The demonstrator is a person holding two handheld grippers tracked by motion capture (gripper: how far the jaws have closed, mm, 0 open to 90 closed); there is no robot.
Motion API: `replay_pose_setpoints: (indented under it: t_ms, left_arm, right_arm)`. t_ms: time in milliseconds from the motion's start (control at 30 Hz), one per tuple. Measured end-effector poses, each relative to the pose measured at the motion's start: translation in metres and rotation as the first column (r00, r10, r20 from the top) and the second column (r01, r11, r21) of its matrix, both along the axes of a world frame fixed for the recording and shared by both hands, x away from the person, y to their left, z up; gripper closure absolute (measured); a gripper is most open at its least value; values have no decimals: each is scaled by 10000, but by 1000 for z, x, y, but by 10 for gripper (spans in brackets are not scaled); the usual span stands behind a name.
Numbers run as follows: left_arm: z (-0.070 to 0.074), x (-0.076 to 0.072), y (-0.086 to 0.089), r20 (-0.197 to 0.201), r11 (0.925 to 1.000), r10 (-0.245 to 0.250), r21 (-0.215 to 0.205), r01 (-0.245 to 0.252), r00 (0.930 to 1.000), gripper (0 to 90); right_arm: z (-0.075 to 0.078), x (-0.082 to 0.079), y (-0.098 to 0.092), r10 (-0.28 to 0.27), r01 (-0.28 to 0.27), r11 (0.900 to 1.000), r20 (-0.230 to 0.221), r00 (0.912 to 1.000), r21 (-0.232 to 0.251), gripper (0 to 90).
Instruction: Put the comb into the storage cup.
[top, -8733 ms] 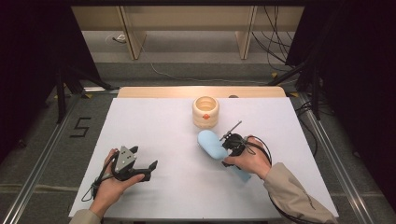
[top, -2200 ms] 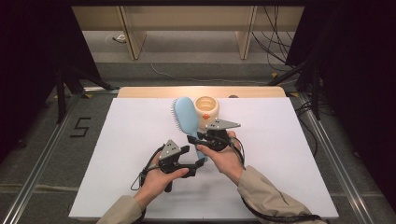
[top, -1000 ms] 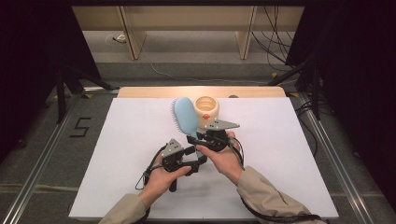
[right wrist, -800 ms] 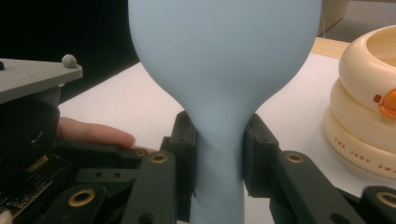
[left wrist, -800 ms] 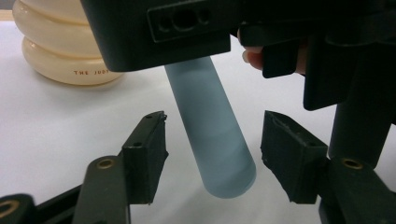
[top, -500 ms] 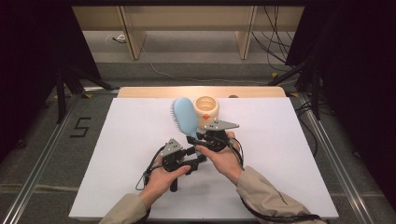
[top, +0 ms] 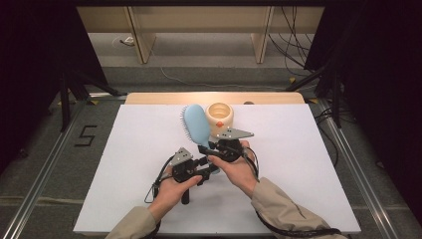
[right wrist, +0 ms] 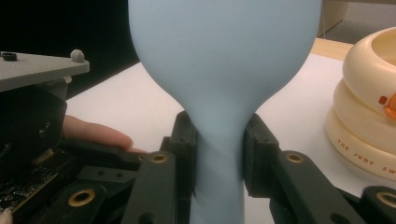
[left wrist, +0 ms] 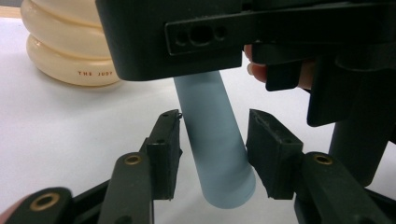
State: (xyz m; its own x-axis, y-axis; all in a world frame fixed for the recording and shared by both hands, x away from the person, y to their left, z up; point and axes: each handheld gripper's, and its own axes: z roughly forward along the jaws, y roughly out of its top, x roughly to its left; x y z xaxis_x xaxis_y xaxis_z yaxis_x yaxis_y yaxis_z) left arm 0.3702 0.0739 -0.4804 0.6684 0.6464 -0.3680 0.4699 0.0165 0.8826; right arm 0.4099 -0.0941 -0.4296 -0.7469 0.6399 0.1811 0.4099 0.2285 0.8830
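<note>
A light blue hairbrush (top: 196,124) stands tilted over the white table, head up and bristles to the left. My right gripper (top: 212,147) is shut on its narrow neck; in the right gripper view both pads (right wrist: 187,154) press the neck of the brush (right wrist: 219,70). My left gripper (top: 208,167) reaches in from the left under the right one. Its jaws have just been closing around the handle's lower end (left wrist: 217,154), which sits between the pads (left wrist: 166,154) with thin gaps on both sides.
A cream ringed container (top: 219,117) stands just behind the brush, close to the right gripper; it shows again in the gripper views (left wrist: 65,46) (right wrist: 369,116). The white sheet (top: 308,164) covers the table. Both hands meet near its middle front.
Long ago the brush lay on the table and the left gripper rested far left. Over the last second both hands stayed put, and the left jaws narrowed around the handle.
</note>
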Motion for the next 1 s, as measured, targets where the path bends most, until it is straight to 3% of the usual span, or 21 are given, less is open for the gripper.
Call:
replay_pose_setpoints:
  t_ms: [167,633,1000]
  left_arm:
    - [-1,1,0,-120,9999,-48,-103,46,9999,586]
    - [-3,3,6,-851,9958,149,-890,-225,9963,642]
    - [-4,4,8,-1040,9885,-32,-1507,-125,9946,651]
  right_arm:
    - [0,0,0,28,-28,10000,8,10000,-27,702]
    - [0,-1,2,118,-114,9998,215,9997,-148,700]
    - [2,-2,3,168,-159,9996,411,9990,-220,689]
